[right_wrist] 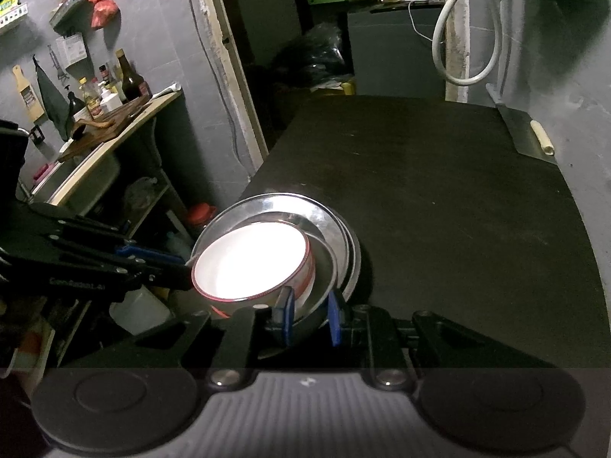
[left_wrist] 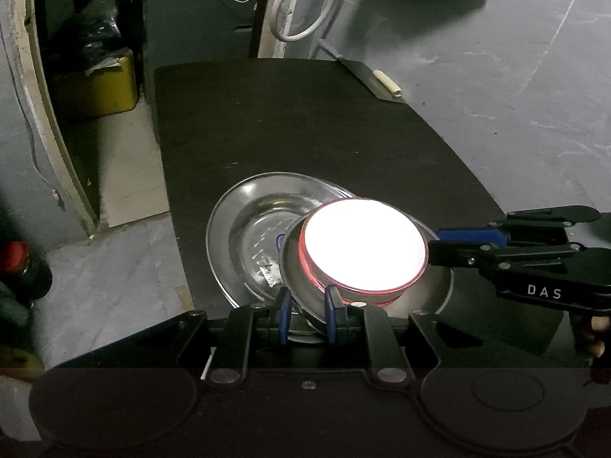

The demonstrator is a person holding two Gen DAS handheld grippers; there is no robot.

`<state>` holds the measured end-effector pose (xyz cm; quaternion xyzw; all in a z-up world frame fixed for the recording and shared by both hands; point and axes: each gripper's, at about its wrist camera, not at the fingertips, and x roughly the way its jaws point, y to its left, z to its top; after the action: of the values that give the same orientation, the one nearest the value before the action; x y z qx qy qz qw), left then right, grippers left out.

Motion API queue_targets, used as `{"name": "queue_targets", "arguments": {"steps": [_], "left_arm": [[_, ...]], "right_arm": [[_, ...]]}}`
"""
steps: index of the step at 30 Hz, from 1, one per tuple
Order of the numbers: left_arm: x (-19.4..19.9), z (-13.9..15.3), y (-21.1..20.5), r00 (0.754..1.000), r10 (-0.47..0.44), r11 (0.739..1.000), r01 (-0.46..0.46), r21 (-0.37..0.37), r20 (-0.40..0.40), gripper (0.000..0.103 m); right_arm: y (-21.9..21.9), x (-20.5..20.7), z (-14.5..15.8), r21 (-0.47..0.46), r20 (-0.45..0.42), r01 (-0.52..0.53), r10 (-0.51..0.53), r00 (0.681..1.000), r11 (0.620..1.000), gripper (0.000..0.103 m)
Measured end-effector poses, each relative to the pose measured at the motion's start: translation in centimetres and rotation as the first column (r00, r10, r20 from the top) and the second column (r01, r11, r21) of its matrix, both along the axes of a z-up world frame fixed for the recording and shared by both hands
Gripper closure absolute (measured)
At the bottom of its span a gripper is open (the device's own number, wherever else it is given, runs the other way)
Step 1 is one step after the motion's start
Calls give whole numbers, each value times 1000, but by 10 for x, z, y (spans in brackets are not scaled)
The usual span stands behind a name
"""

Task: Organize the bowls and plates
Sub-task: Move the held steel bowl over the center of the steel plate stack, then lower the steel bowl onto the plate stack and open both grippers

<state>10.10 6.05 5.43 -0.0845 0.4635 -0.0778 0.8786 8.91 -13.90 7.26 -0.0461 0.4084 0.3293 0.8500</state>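
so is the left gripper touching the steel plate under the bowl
Touching. The left wrist view shows the left gripper with both blue pads closed on the plate rim, below the bowl.

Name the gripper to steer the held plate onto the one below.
Left, probably: both grip the upper plate's rim, but the lower plate lies open before the left gripper, behind the white bowl for the right gripper.

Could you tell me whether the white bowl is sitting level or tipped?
Tipped: the white bowl leans with its steel plate, held above another plate.
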Motion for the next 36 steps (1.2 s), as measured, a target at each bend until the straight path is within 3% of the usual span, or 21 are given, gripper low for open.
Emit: {"name": "queue_targets", "arguments": {"steps": [17,25,36], "left_arm": [[12,-2,8,1000,3,999,-4,51,14,84],[27,5,4,995,-56,990,45,132,77,84],[61,-4,18,994,-75,973,55,224,83,86]], "right_arm": [[15,16,-13,5,-25,2,-2,1000,1000,81],[18,18,-28,16,-49,35,-34,998,999,81],[38,19,-30,38,-36,18,-17,999,999,81]]}}
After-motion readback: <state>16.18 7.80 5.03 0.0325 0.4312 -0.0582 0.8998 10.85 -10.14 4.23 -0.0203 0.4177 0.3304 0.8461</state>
